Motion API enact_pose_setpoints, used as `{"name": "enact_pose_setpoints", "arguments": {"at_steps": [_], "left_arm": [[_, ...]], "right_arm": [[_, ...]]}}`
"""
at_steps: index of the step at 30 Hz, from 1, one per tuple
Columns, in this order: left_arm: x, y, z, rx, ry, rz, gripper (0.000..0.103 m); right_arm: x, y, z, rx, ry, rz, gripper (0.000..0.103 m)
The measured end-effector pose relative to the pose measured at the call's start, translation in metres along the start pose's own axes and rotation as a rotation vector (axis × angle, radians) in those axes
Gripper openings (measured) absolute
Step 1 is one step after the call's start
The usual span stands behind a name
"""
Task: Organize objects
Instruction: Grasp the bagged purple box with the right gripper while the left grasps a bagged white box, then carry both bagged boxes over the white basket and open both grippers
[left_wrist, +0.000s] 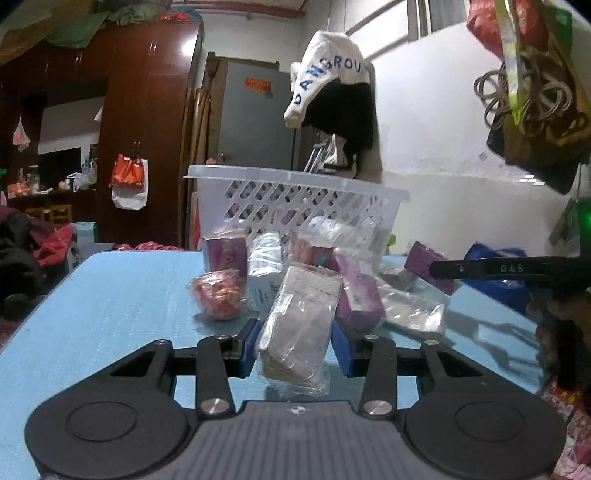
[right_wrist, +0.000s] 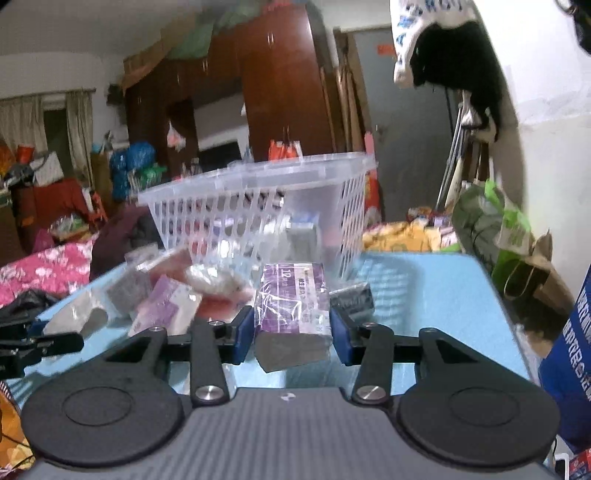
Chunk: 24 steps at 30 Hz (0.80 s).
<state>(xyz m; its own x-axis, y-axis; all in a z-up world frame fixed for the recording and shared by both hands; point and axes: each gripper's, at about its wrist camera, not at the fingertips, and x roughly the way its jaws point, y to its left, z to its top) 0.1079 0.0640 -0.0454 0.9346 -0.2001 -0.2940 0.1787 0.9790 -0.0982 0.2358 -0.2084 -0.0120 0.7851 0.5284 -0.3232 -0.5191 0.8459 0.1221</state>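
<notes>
left gripper (left_wrist: 294, 345) clamping clear packet (left_wrist: 299, 325), right gripper (right_wrist: 291, 334) clamping purple box (right_wrist: 293, 299)

Packets (left_wrist: 303, 317) lie before basket (left_wrist: 295, 199) on table (left_wrist: 110, 295).

White cloth (left_wrist: 327, 79): "DANGROU"; purple box (right_wrist: 293, 295): "12".

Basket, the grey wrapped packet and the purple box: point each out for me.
Basket (left_wrist: 295, 176): left wrist view, on its near rim.
Grey wrapped packet (left_wrist: 299, 325): left wrist view, on its front face.
Purple box (right_wrist: 293, 299): right wrist view, on its top face.
</notes>
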Motion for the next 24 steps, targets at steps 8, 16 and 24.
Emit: {"name": "enact_pose_setpoints", "arguments": {"at_steps": [8, 16, 24], "left_arm": [[-0.009, 0.004, -0.003, -0.049, -0.044, -0.026, 0.046], [-0.01, 0.01, -0.005, -0.08, -0.047, -0.061, 0.046], [-0.019, 0.02, 0.022, -0.123, -0.119, -0.078, 0.046]], "right_arm": [[-0.005, 0.002, 0.001, -0.018, -0.089, 0.005, 0.048], [-0.008, 0.006, -0.002, -0.039, -0.124, 0.004, 0.047], [-0.015, 0.017, 0.004, -0.046, -0.179, 0.043, 0.047]]}}
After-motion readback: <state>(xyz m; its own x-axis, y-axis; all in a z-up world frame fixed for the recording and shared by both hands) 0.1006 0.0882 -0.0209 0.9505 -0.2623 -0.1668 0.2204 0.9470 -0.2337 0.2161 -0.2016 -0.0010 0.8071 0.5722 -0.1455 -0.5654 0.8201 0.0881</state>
